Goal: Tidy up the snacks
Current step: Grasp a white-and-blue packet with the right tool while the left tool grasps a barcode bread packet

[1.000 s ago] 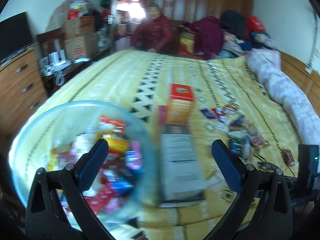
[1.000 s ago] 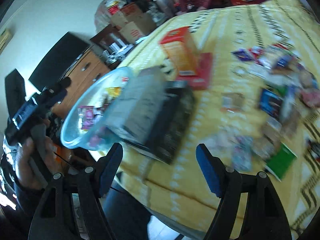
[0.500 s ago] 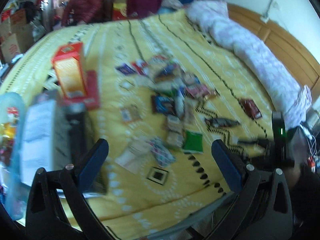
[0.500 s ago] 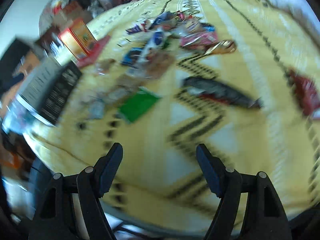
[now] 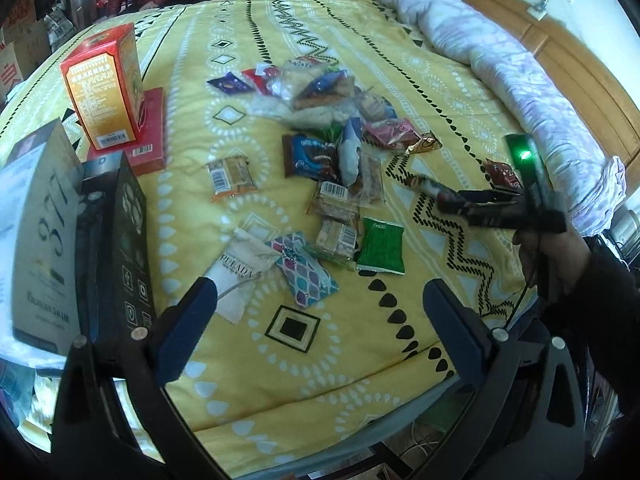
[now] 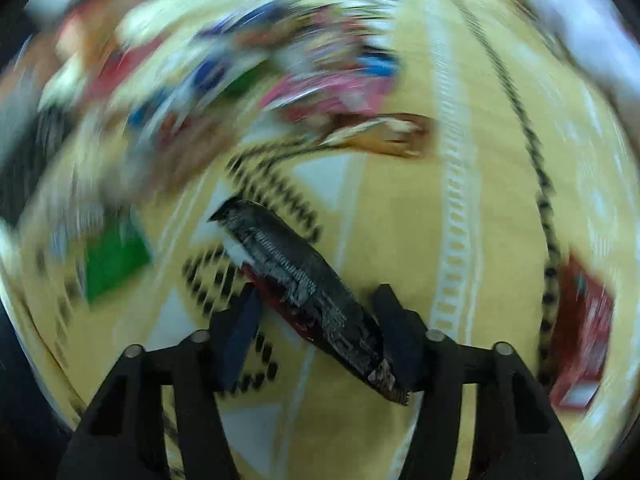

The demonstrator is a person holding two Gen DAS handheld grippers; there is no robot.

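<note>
On the yellow patterned bed (image 5: 224, 56), the right tongs (image 6: 316, 320) are closed around a long dark snack packet (image 6: 296, 276) with a red edge and crinkled foil. The left tongs (image 5: 320, 308) hang wide open and empty above the scattered snacks (image 5: 328, 136).

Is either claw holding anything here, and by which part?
Right claw has closed around the long black-and-red foil snack packet at its near end. Left claw is open, empty.
</note>
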